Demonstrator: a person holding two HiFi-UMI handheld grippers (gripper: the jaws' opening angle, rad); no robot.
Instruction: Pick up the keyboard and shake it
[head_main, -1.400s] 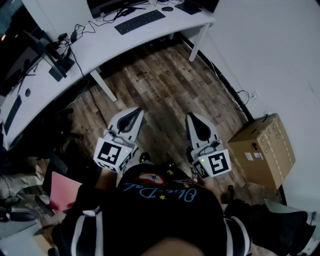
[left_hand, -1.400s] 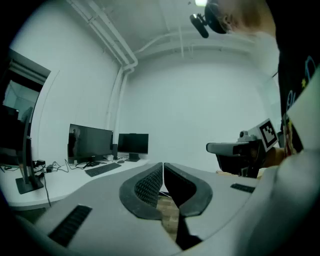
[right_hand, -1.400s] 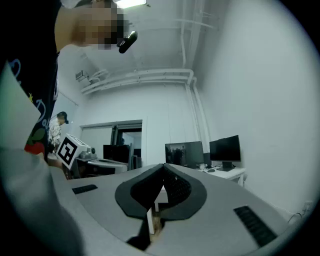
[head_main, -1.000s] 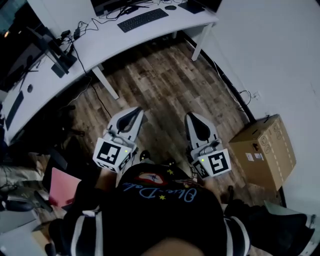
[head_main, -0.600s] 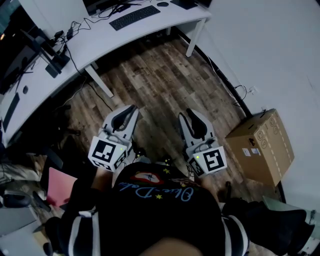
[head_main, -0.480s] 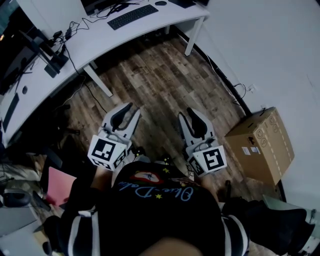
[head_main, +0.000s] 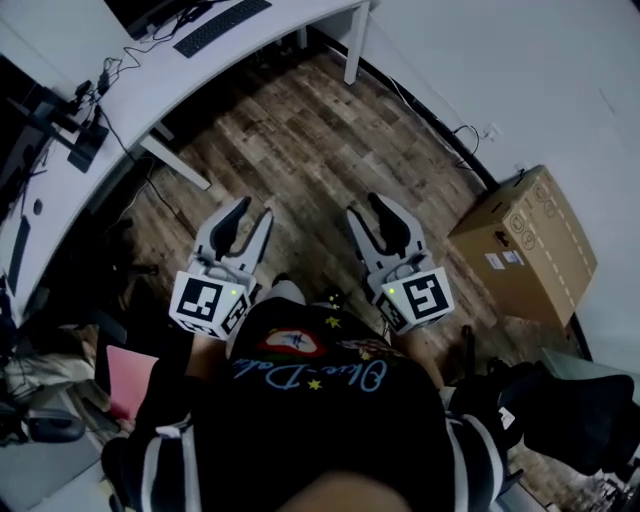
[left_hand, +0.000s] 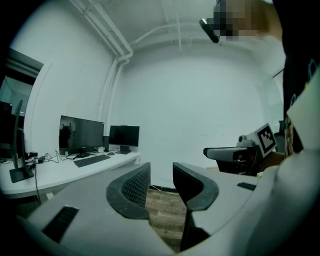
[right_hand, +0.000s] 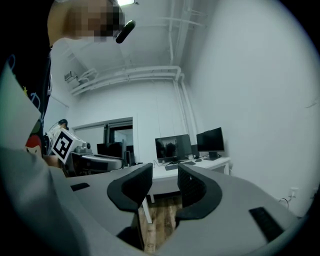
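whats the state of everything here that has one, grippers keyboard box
left gripper: open, jaws have just been opening, nothing between them
right gripper: open, jaws have just been opening, nothing between them
keyboard: flat on the desk, not yet picked up
cardboard box: closed, on the floor

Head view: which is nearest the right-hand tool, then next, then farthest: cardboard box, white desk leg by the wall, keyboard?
From the right tool, whose empty jaws have just been opening:
1. cardboard box, on the floor to its right.
2. desk leg, ahead, near the wall.
3. keyboard, on the desk, farthest ahead and left.
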